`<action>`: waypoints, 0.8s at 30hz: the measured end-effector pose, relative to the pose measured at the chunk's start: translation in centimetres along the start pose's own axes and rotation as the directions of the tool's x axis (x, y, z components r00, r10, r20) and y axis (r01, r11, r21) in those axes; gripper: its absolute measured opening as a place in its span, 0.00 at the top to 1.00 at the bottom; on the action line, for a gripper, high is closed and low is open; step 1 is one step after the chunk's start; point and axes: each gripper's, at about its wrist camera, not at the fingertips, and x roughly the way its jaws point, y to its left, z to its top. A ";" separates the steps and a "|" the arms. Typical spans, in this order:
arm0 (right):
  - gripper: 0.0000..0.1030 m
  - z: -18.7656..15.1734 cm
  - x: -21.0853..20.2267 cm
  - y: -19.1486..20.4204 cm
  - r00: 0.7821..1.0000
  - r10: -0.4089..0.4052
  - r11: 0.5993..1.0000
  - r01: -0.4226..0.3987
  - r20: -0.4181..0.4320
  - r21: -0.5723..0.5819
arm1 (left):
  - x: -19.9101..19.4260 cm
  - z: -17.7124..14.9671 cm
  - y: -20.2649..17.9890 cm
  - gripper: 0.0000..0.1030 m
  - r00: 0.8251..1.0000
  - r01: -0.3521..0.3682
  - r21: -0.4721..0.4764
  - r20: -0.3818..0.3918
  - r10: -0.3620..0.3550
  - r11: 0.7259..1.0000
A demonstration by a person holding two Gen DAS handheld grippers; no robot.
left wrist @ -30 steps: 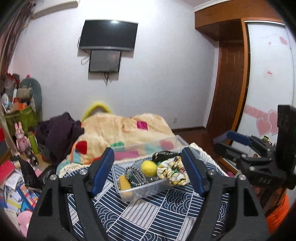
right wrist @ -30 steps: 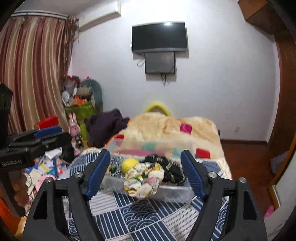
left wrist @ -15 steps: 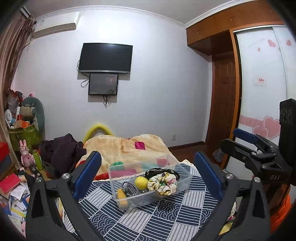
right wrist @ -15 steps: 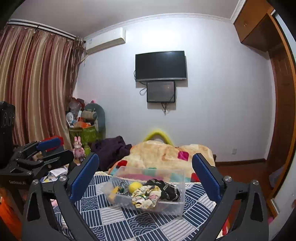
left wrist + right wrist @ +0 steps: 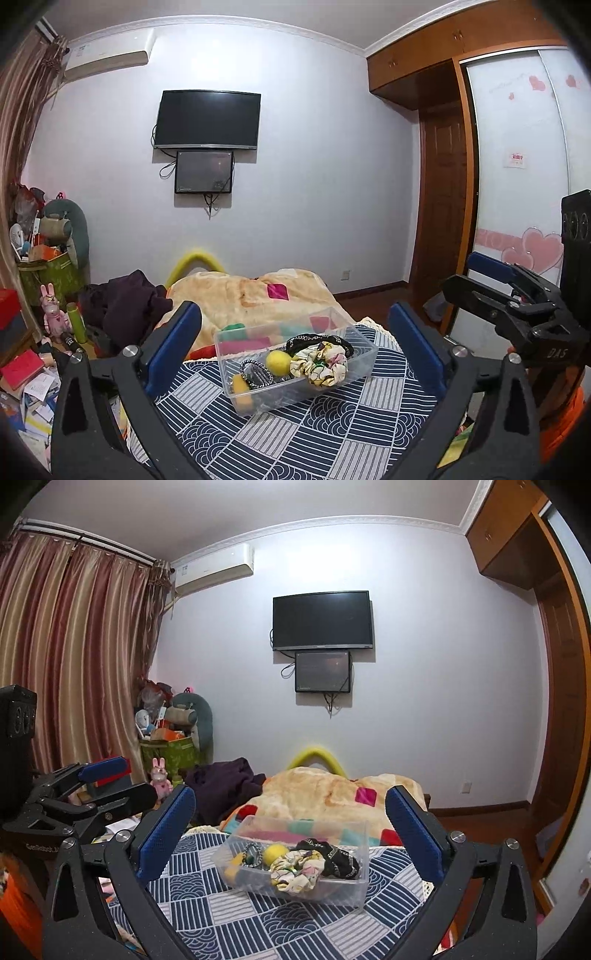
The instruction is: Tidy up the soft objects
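Pulled back and lifted over the last second: from close over the clear plastic bin [image 5: 295, 363], with the blue pads framing its contents, out to a stand-off with the whole bedroom wall and wall-mounted TV [image 5: 207, 120] in sight. Widened, too, at both tools. Left gripper [image 5: 295, 350] released, jaws spread well apart and holding nothing; right gripper [image 5: 290, 834] likewise spread and empty (each tool visible at the edge of the other's view). Read as a retreat after the last item went in, so probably at or near the end of the sorting, though no loose soft object could be found on the patterned navy cloth [image 5: 295, 435] to confirm or deny that.

Sat on that cloth, at the near end of the bed, just in front of the orange patchwork blanket [image 5: 251, 291]. Held inside: a floral scrunchie [image 5: 319, 365], a yellow ball [image 5: 279, 361], a black fabric band [image 5: 317, 339], a beaded dark hair tie [image 5: 256, 373], and an orange-yellow piece [image 5: 242, 387] at the near left corner, too small to name.

Long axis of the bin run roughly left to right across both views, skewed: in the left view the right end angled away and up, in the right view the left end farther off. Open top up, upright, no tilt apparent.
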 end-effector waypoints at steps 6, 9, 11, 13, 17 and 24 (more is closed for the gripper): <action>0.00 -0.2 -0.2 0.1 1.000 0.001 1.000 -0.001 -0.005 0.002 | 0.0 -0.2 0.3 0.00 1.000 -0.001 -0.009 -0.010 0.001 1.000; 0.00 -0.2 -0.3 0.1 1.000 0.002 1.000 -0.002 -0.006 0.003 | 0.0 -0.3 0.3 0.00 1.000 -0.001 -0.011 -0.013 0.000 1.000; 0.00 -0.1 -0.3 0.2 1.000 0.004 1.000 -0.004 -0.007 0.003 | 0.0 -0.3 0.4 0.00 1.000 0.002 -0.012 -0.012 -0.002 1.000; 0.00 -0.1 -0.3 0.3 1.000 0.003 1.000 -0.003 -0.007 -0.001 | 0.0 -0.3 0.4 0.00 1.000 0.002 -0.015 -0.010 -0.002 1.000; 0.00 -0.1 -0.3 0.4 1.000 0.003 1.000 -0.003 -0.007 -0.001 | -0.1 -0.2 0.5 0.00 1.000 0.008 -0.016 -0.010 -0.008 1.000; 0.00 -0.1 -0.3 0.5 1.000 0.001 1.000 -0.001 -0.008 -0.001 | -0.2 -0.3 0.5 0.00 1.000 0.017 -0.019 -0.007 -0.017 1.000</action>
